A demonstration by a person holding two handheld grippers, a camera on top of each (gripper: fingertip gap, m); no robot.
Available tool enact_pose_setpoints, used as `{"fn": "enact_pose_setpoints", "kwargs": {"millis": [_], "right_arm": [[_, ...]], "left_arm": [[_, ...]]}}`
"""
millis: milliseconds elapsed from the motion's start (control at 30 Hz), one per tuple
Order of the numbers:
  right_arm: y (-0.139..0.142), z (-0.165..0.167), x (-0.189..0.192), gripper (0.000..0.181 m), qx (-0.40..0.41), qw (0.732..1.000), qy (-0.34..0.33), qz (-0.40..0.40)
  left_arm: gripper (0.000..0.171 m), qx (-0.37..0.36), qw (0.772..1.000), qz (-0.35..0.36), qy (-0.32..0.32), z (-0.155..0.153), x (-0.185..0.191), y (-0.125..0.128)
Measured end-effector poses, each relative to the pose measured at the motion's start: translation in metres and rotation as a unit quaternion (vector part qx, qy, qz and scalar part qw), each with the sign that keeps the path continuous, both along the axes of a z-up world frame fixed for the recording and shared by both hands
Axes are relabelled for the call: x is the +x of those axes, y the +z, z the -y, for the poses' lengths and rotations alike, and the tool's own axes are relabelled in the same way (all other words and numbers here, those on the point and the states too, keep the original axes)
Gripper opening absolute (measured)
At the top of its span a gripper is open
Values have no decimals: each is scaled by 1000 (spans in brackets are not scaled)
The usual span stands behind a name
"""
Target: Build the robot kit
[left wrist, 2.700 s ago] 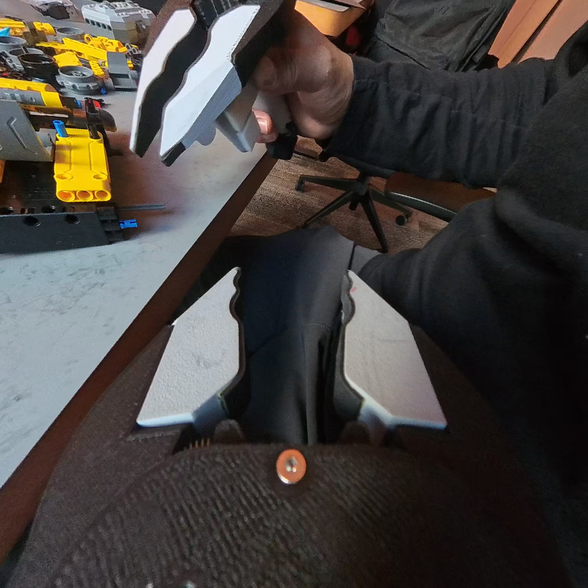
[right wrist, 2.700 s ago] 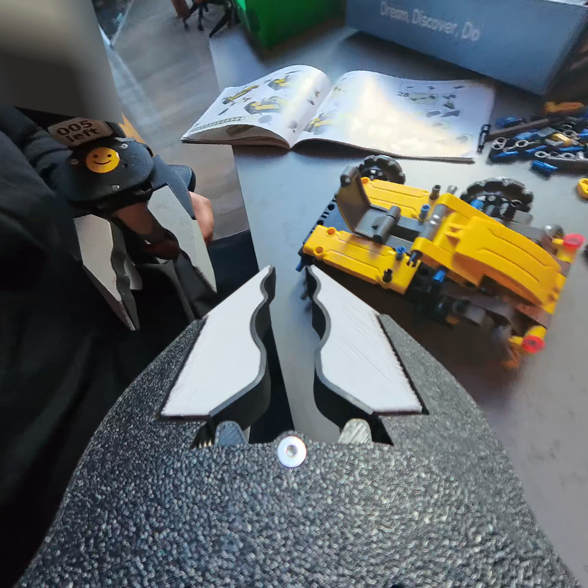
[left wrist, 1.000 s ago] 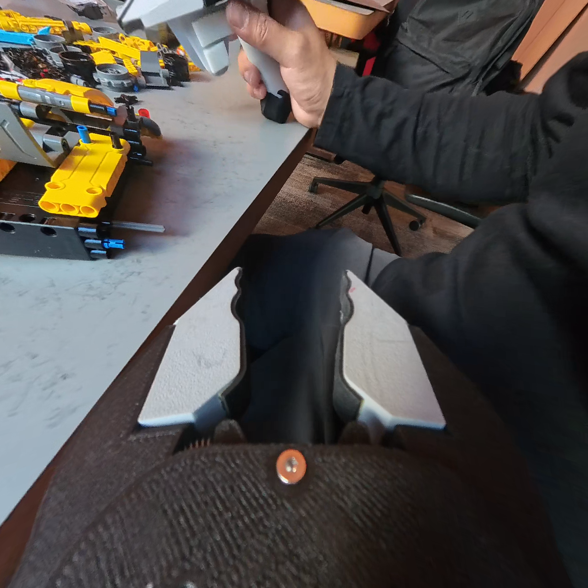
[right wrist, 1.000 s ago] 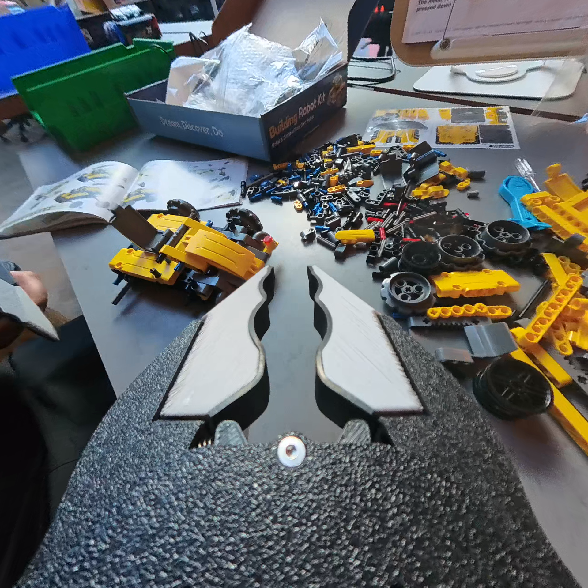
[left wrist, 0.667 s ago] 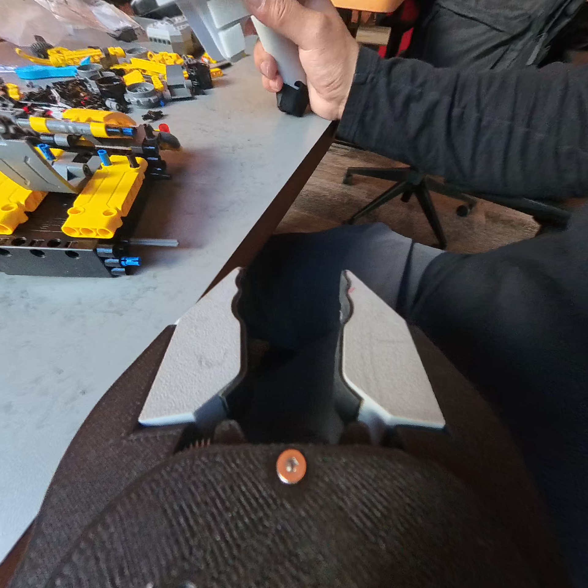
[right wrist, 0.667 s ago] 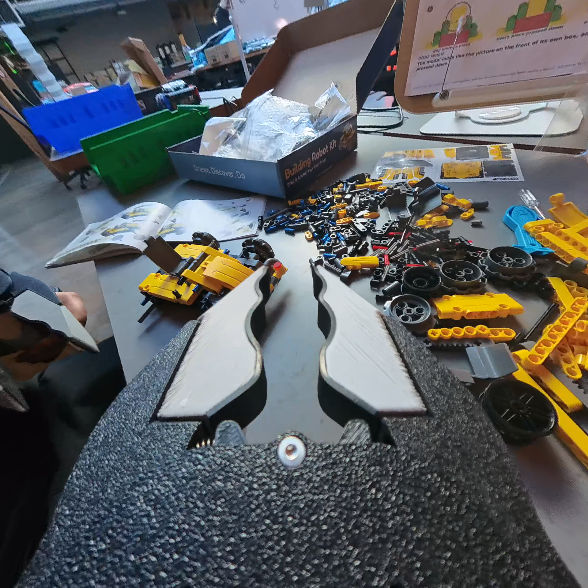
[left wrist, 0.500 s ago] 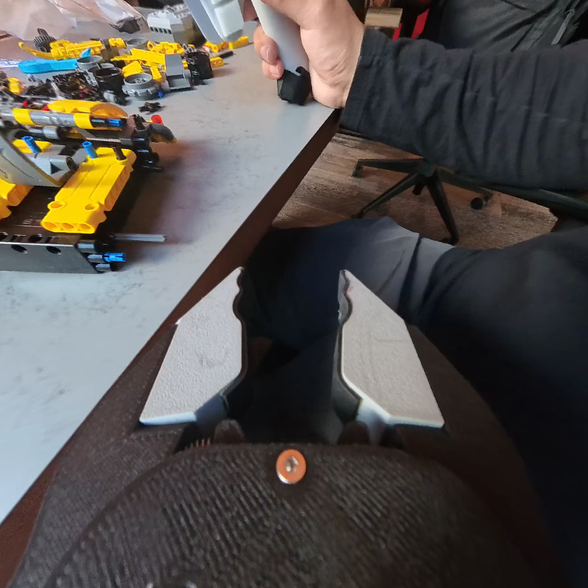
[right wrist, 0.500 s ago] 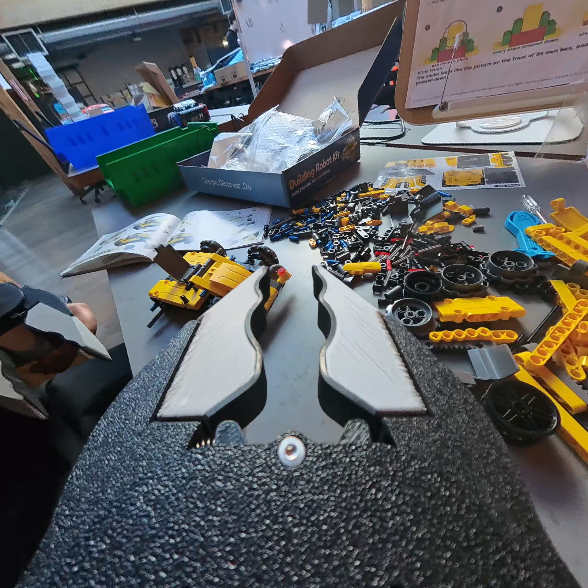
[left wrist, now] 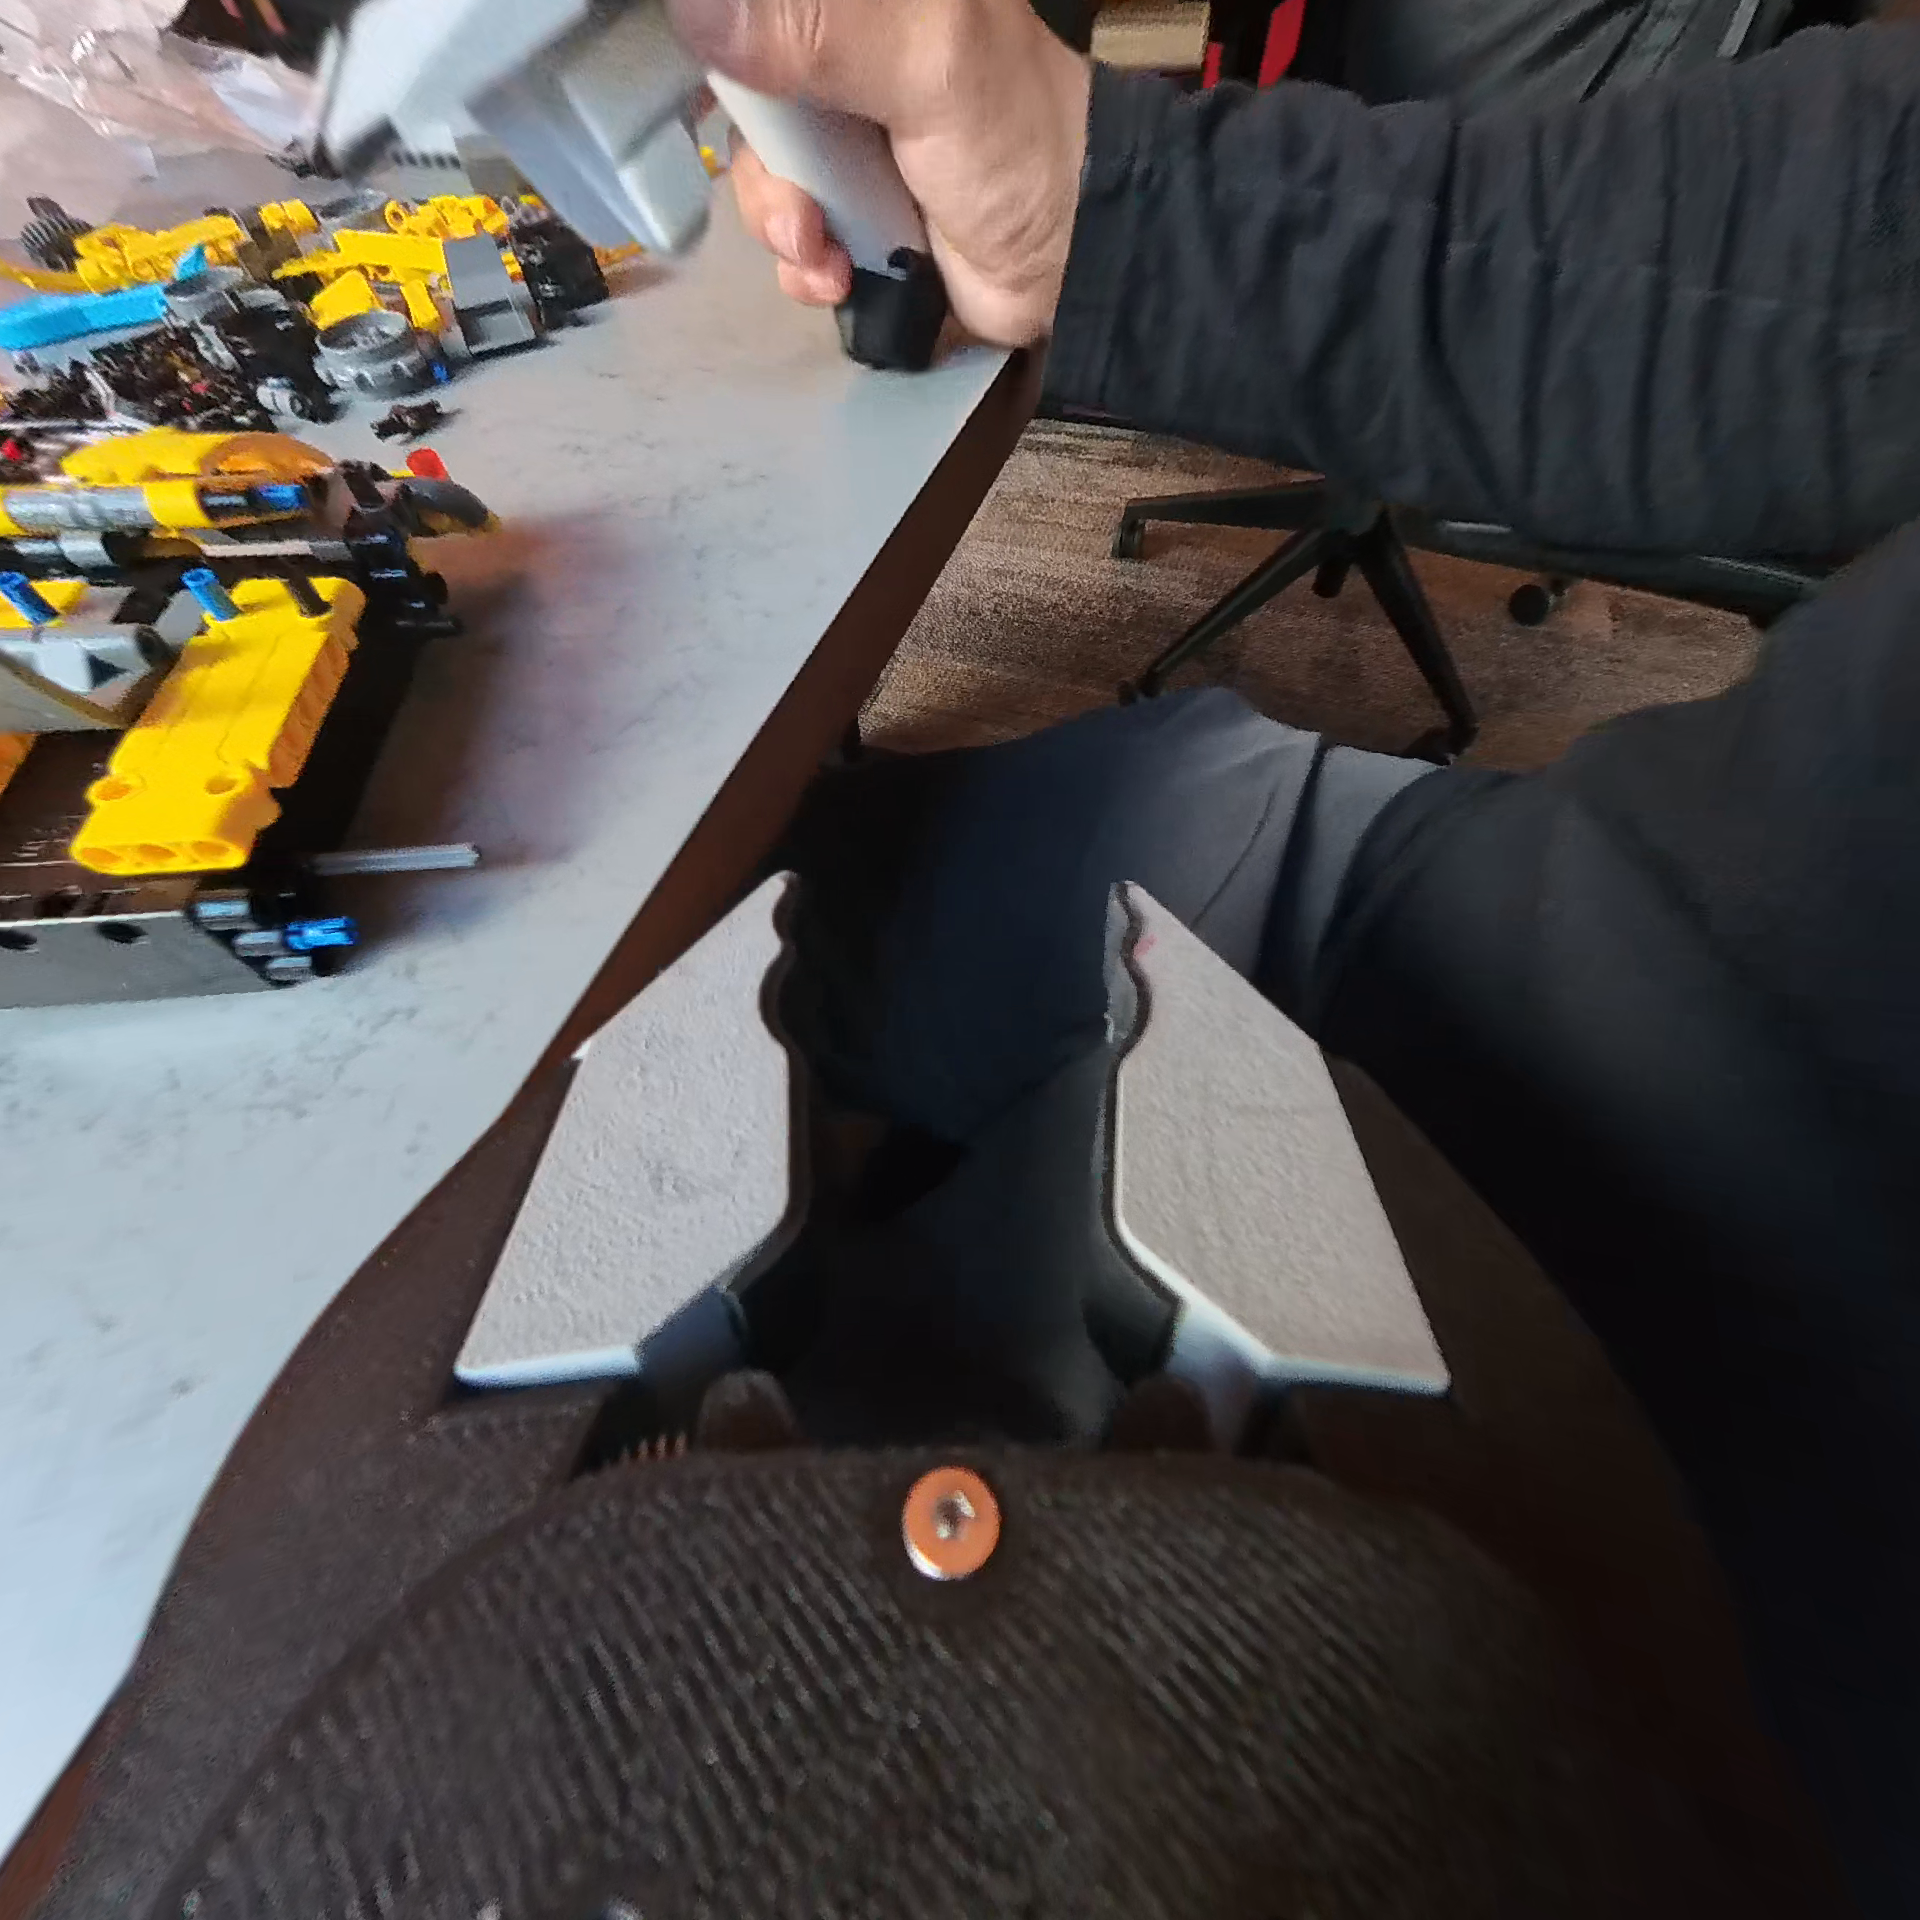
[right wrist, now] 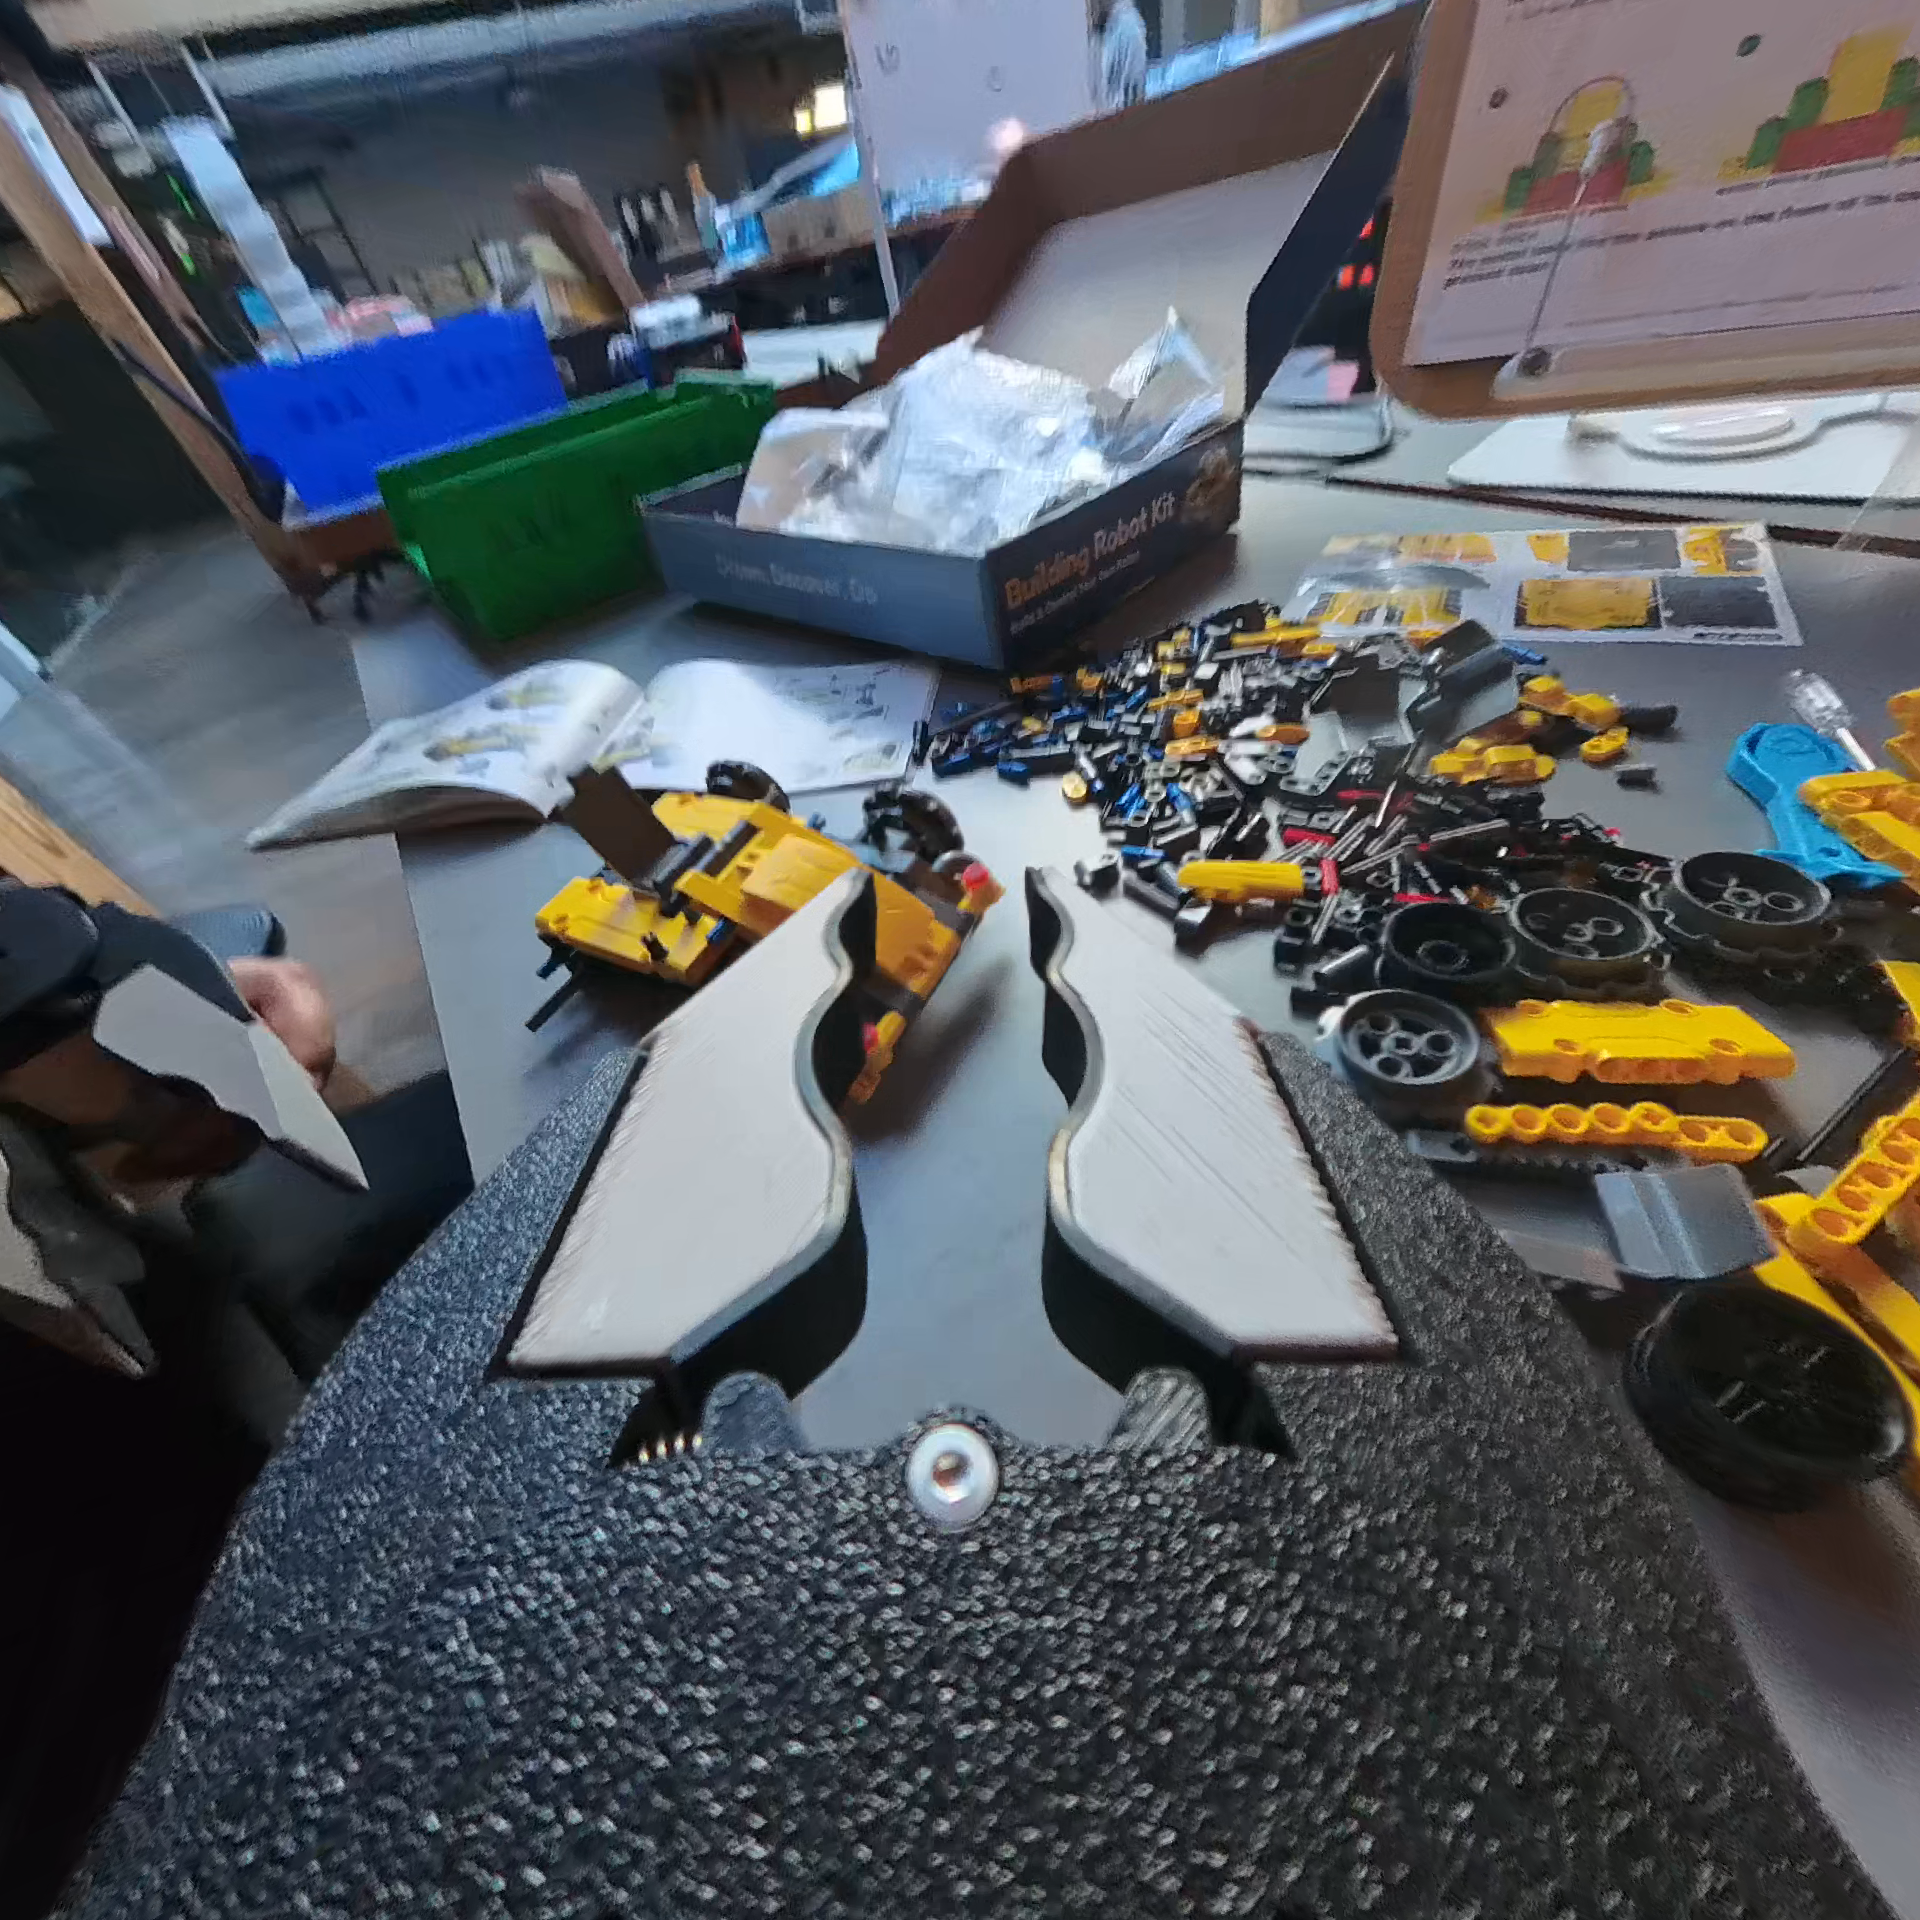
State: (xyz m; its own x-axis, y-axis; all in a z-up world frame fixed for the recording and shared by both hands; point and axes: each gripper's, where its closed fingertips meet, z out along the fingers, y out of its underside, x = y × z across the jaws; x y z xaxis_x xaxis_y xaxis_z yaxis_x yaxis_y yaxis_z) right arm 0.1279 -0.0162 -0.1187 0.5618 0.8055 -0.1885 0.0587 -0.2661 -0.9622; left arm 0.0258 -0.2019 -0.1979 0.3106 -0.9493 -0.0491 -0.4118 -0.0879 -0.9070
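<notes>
My left gripper (left wrist: 951, 904) is open and empty. It hangs below the table's front edge (left wrist: 831, 665), over the person's dark-trousered lap (left wrist: 987, 883). My right gripper (right wrist: 948, 894) is open and empty, held above the dark table (right wrist: 478, 997). Its fingertips are just right of a half-built yellow and black brick vehicle (right wrist: 748, 894). That vehicle also shows in the left wrist view (left wrist: 208, 727). A hand (left wrist: 935, 156) holds the right gripper (left wrist: 540, 104) above the table there. The left gripper (right wrist: 208, 1060) shows at the left edge of the right wrist view.
A heap of small black, yellow and blue parts (right wrist: 1299, 758), black wheels (right wrist: 1455, 945) and yellow beams (right wrist: 1631, 1039) lie to the right. An open booklet (right wrist: 623, 727), a box of plastic bags (right wrist: 935, 540) and a green bin (right wrist: 561, 520) stand behind. A chair base (left wrist: 1320, 582) stands on the floor. Across from one pair of fingers to the other is roughly 25 centimeters.
My right gripper has swung from the table's left edge to over the table and risen, so more of the far side shows. My left gripper stays over the lap.
</notes>
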Motion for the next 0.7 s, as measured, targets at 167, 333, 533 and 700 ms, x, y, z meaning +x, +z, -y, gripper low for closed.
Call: {"fn": "enact_pose_setpoints", "kwargs": {"millis": [167, 333, 533, 700], "right_arm": [[-44, 8, -20, 40, -79, 989, 9, 127], [-68, 35, -46, 46, -166, 968, 96, 162], [-76, 45, -35, 38, -152, 958, 104, 221], [-58, 25, -38, 36, -103, 976, 98, 164]], "left_arm": [[55, -48, 998, 36, -8, -2, -13, 7], [45, -82, 989, 122, 17, -14, -23, 35], [31, -42, 968, 222, 112, -50, -51, 72], [38, -26, 967, 212, 137, -61, -58, 74]]}}
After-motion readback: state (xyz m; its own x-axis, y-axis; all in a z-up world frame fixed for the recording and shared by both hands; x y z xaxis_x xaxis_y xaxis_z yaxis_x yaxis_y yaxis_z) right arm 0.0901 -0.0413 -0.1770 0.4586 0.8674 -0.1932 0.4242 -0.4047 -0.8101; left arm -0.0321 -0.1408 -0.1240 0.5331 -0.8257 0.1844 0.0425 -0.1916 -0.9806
